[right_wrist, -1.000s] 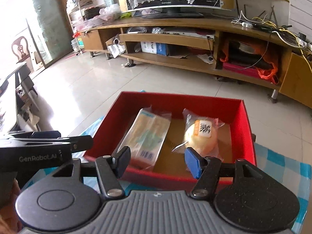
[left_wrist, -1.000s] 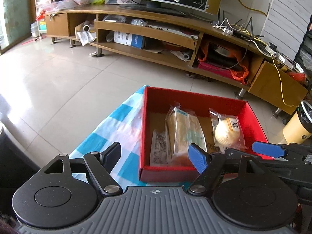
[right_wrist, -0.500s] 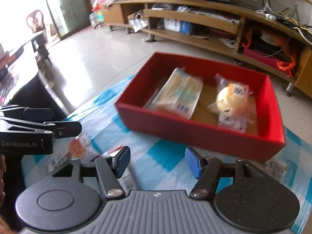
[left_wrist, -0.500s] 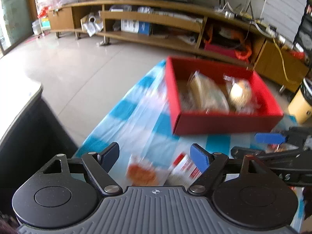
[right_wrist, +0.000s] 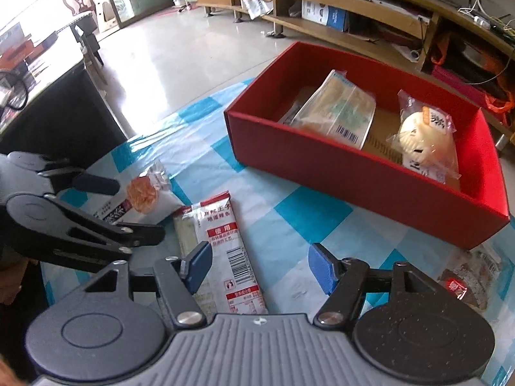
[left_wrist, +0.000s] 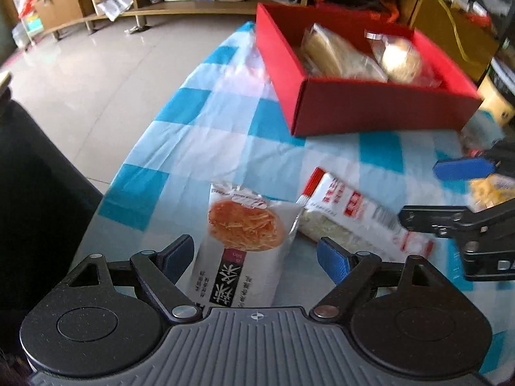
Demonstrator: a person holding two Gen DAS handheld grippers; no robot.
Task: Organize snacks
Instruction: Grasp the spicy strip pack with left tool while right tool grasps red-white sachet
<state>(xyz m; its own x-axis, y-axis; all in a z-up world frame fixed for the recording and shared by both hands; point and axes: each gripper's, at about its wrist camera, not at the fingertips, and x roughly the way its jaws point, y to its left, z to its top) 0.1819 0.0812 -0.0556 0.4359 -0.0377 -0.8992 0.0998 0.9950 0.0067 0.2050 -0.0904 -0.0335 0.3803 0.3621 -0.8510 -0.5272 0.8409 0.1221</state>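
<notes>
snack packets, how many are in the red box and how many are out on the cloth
In the red box: 2, a flat pale packet and a round bun packet; a third may lie under the flat one, unclear.
On the checked cloth: 3, an orange-picture packet, a long red-and-white packet and a dark packet.
Total: 5

Each handheld gripper has a grey ribbed housing with a small crosshair mark at its front edge, flanked by two round black discs. Black triangular linkage arms with silver pivot screws carry the fingers. The left gripper (left_wrist: 256,257) and the right gripper (right_wrist: 260,267) both bear blue pads (left_wrist: 333,262) on their fingertips.
</notes>
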